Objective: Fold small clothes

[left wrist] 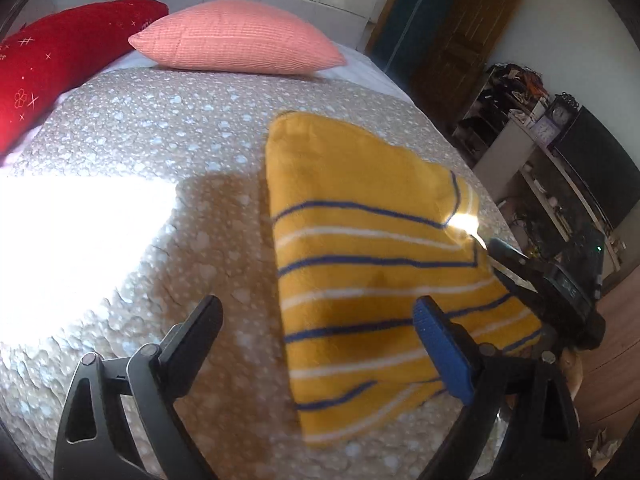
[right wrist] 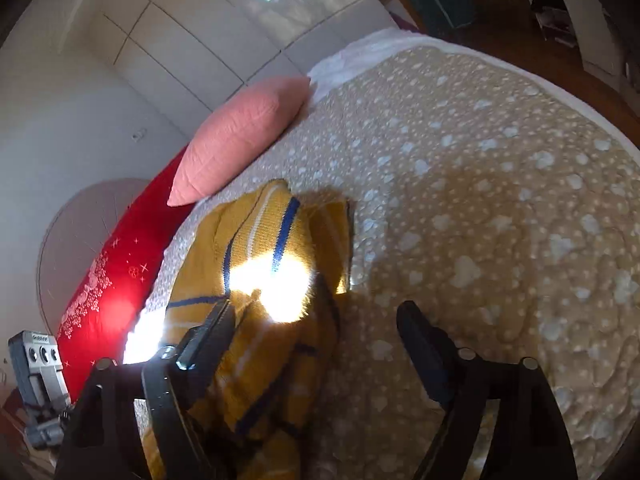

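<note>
Bedroom setting: work surface is a bed covered by a beige bedspread [left wrist: 168, 168] printed with pale hearts and dots; strong sunlight washes out a patch at the left of the left wrist view.

Left gripper [left wrist: 316, 316]: jaws stand wide apart, nothing clamped. Its blue-padded finger [left wrist: 440, 352] sits over the lower right part of the yellow striped garment [left wrist: 360, 248]; the other finger is over bare bedspread. Whether the blue pad touches the cloth cannot be told.

Right gripper [right wrist: 316, 320]: jaws wide apart, nothing pressed between the pads. Left-hand finger [right wrist: 212, 332] lies over the garment's edge; right-hand finger is above bare bedspread. Contact with the cloth cannot be told.

Garment: yellow knit with navy and white stripes, lying on the bedspread partly folded, one flap turned over the body. A sun glare burns out its middle in the right wrist view and one corner in the left wrist view.

Outward: the right gripper's dark tip [left wrist: 508, 252] shows at the garment's right edge in the left wrist view. Pink pillow [left wrist: 236, 36] and red pillow [left wrist: 60, 64] at the head of the bed, against a white panelled wall [right wrist: 192, 36]. Dark shelving [left wrist: 560, 160] with clutter stands beyond the bed's right side.
</note>
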`<act>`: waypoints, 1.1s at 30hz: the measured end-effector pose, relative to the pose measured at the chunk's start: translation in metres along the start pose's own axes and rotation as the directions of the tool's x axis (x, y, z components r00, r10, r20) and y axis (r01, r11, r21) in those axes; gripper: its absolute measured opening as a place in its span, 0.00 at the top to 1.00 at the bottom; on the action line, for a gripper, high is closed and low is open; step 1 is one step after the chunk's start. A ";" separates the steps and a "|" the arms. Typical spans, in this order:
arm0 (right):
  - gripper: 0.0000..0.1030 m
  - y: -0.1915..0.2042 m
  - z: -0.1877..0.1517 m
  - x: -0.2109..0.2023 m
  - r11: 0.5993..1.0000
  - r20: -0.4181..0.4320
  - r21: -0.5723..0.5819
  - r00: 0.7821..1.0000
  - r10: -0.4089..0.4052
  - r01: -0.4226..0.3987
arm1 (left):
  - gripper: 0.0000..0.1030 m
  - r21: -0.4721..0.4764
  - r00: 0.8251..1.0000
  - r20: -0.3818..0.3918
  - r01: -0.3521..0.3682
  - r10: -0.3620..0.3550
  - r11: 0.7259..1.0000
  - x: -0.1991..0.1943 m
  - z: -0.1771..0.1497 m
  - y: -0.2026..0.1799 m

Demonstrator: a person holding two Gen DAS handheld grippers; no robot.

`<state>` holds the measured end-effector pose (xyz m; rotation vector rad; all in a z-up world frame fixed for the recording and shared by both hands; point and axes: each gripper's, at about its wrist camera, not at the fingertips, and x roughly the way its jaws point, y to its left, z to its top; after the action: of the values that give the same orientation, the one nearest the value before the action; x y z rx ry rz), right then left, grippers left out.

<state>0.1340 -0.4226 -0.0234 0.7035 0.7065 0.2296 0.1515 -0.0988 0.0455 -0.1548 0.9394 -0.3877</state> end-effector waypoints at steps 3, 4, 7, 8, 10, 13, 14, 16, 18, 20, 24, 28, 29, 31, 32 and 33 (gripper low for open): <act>0.11 0.002 0.000 0.007 0.999 -0.025 0.008 0.998 0.050 -0.050 | 0.07 -0.064 0.994 -0.070 0.075 -0.080 0.995 0.033 0.009 0.013; 0.11 0.007 0.003 0.014 0.998 -0.037 0.005 0.997 0.070 -0.070 | 0.07 -0.086 0.986 -0.112 0.118 -0.127 0.989 0.045 0.011 0.014; 0.13 0.023 0.002 0.041 0.994 -0.118 -0.010 0.987 0.109 -0.111 | 0.06 -0.104 0.969 -0.152 0.179 -0.193 0.978 0.067 0.012 0.005; 0.16 0.031 0.000 0.048 0.995 -0.132 -0.037 0.988 0.083 -0.089 | 0.15 -0.088 0.965 -0.154 0.201 -0.213 0.976 0.067 0.014 -0.001; 0.35 0.040 -0.001 0.050 0.993 -0.135 -0.066 0.987 0.087 -0.096 | 0.32 -0.059 0.965 -0.159 0.203 -0.209 0.978 0.060 0.019 -0.011; 0.48 0.044 0.003 0.041 0.976 -0.095 -0.025 0.973 0.211 -0.214 | 0.47 0.008 0.978 -0.122 0.171 -0.169 0.985 0.034 0.032 -0.019; 0.48 0.048 0.004 0.038 0.973 -0.085 -0.033 0.971 0.225 -0.228 | 0.47 0.016 0.982 -0.103 0.158 -0.156 0.987 0.024 0.035 -0.018; 0.46 0.054 0.003 0.038 0.974 -0.092 -0.057 0.973 0.214 -0.220 | 0.41 0.018 0.993 -0.079 0.085 -0.083 0.996 0.012 0.039 -0.014; 0.35 0.053 -0.003 0.046 0.989 -0.102 -0.085 0.988 0.116 -0.125 | 0.24 0.011 0.995 -0.078 -0.056 0.057 0.998 0.012 0.037 -0.008; 0.33 0.050 -0.006 0.048 0.993 -0.097 -0.082 0.993 0.073 -0.081 | 0.24 -0.005 0.990 -0.088 -0.110 0.110 0.994 0.009 0.032 0.000; 0.33 0.079 -0.007 0.010 0.972 0.037 -0.223 0.998 -0.060 0.067 | 0.24 0.017 0.992 0.005 -0.129 0.129 0.992 -0.033 0.009 -0.007; 0.24 0.126 -0.021 -0.039 0.890 0.199 -0.387 0.964 -0.176 0.242 | 0.13 0.111 0.920 0.251 -0.337 0.302 0.935 -0.096 -0.029 -0.043; 0.21 0.136 -0.028 -0.050 0.866 0.235 -0.414 0.952 -0.196 0.281 | 0.06 0.122 0.881 0.330 -0.396 0.339 0.910 -0.111 -0.040 -0.055; 0.15 0.153 -0.040 -0.068 0.825 0.294 -0.451 0.929 -0.224 0.341 | 0.00 0.128 0.792 0.488 -0.481 0.367 0.867 -0.140 -0.064 -0.076; 0.15 0.159 -0.047 -0.075 0.808 0.318 -0.463 0.919 -0.234 0.366 | 0.00 0.130 0.745 0.558 -0.514 0.366 0.848 -0.152 -0.075 -0.086; 0.14 0.165 -0.053 -0.083 0.796 0.337 -0.467 0.910 -0.242 0.384 | 0.00 0.138 0.708 0.608 -0.541 0.360 0.830 -0.162 -0.085 -0.097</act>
<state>0.0432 -0.3066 0.0995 0.0743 0.4629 0.0114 -0.0274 -0.1219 0.1466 0.2501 0.2920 -0.0031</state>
